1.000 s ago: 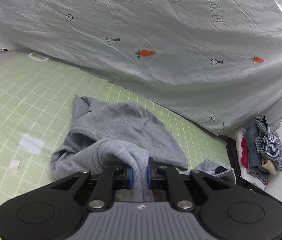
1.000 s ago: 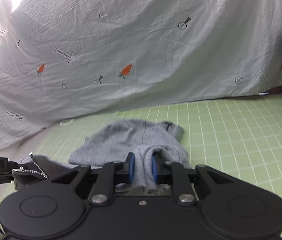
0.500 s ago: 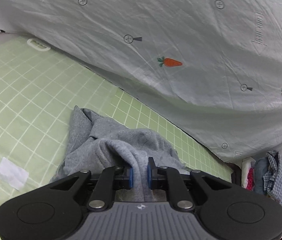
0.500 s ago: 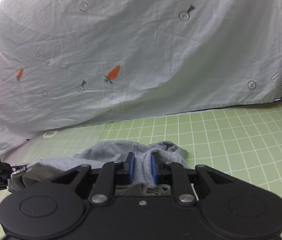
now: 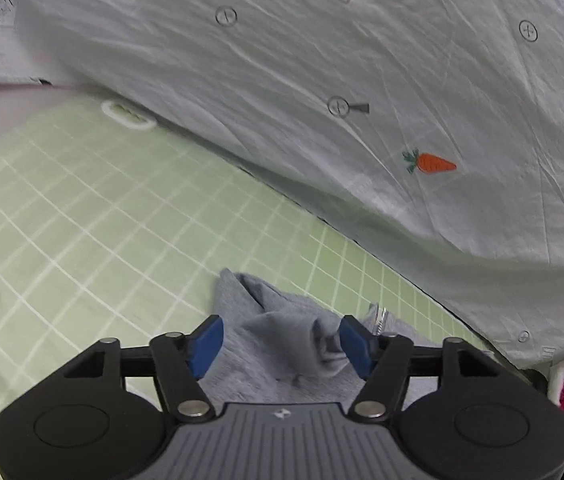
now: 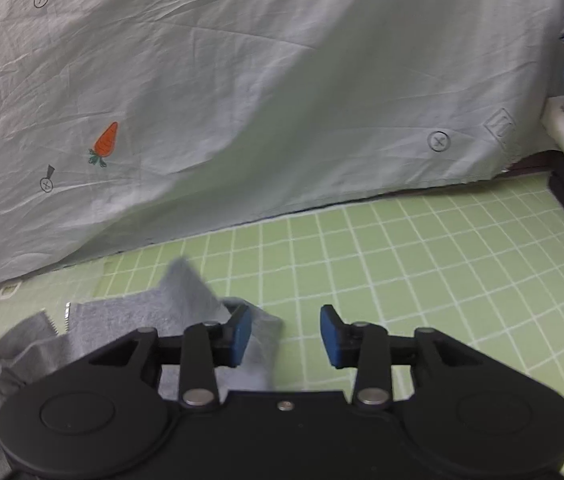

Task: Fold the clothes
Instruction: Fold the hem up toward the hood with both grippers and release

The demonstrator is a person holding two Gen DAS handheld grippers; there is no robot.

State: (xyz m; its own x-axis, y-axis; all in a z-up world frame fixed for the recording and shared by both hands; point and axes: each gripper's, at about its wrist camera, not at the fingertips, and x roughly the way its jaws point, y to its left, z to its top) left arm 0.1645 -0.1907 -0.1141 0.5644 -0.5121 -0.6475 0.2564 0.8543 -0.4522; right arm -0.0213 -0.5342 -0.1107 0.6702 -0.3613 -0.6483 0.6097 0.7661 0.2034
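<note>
On the green grid mat (image 5: 82, 216), near the cameras, the grey garment (image 5: 282, 332) lies bunched; left gripper (image 5: 280, 340) gapes wide around its fold, gripping nothing; right gripper (image 6: 285, 334) likewise spread, empty.

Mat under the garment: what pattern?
Light green mat with a white grid; right wrist view.

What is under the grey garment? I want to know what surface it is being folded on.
The grey garment lies on a green mat with a white grid, which shows all around it. Whatever sits directly beneath the cloth, or under the mat, is covered and cannot be seen.
</note>
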